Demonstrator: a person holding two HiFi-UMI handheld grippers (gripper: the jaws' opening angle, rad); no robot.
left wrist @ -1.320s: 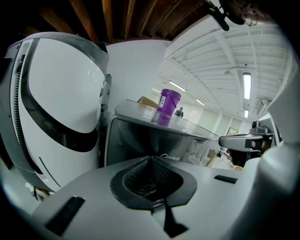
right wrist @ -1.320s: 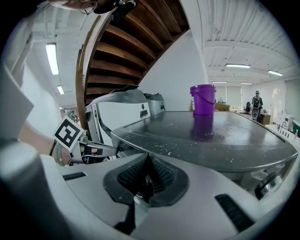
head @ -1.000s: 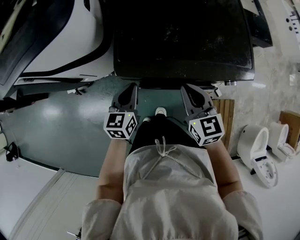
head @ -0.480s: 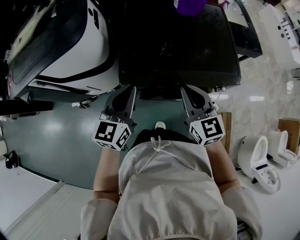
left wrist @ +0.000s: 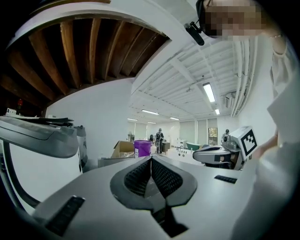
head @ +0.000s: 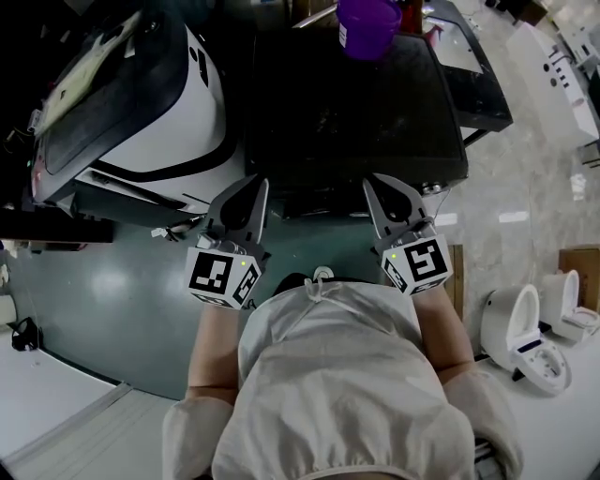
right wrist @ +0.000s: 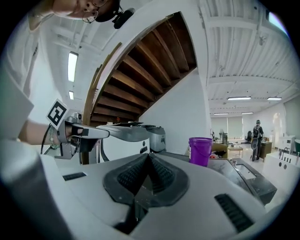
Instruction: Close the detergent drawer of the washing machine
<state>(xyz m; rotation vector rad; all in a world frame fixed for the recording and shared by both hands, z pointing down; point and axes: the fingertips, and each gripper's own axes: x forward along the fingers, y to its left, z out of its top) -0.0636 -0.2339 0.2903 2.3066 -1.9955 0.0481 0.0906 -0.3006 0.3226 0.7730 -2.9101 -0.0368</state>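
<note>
The black-topped washing machine [head: 356,112] stands right in front of me. Its front face is foreshortened and dark, and I cannot make out the detergent drawer in any view. My left gripper [head: 255,185] and right gripper [head: 376,181] hover side by side just before the machine's front edge, touching nothing. Both are shut with nothing between the jaws. In the left gripper view the left gripper [left wrist: 151,158] points over the machine top, with the right gripper [left wrist: 220,153] beside it. In the right gripper view the right gripper [right wrist: 148,156] is shut too.
A purple bucket [head: 368,23] sits at the back of the machine top. A white and black machine [head: 141,103] stands close on the left. White toilets [head: 525,328] and a wooden board [head: 457,272] are at the right. The green floor [head: 94,272] lies below left.
The head view has tipped upward, bringing the machine top and the purple bucket into sight. The left gripper has drifted a little left. Both grippers stay shut.
</note>
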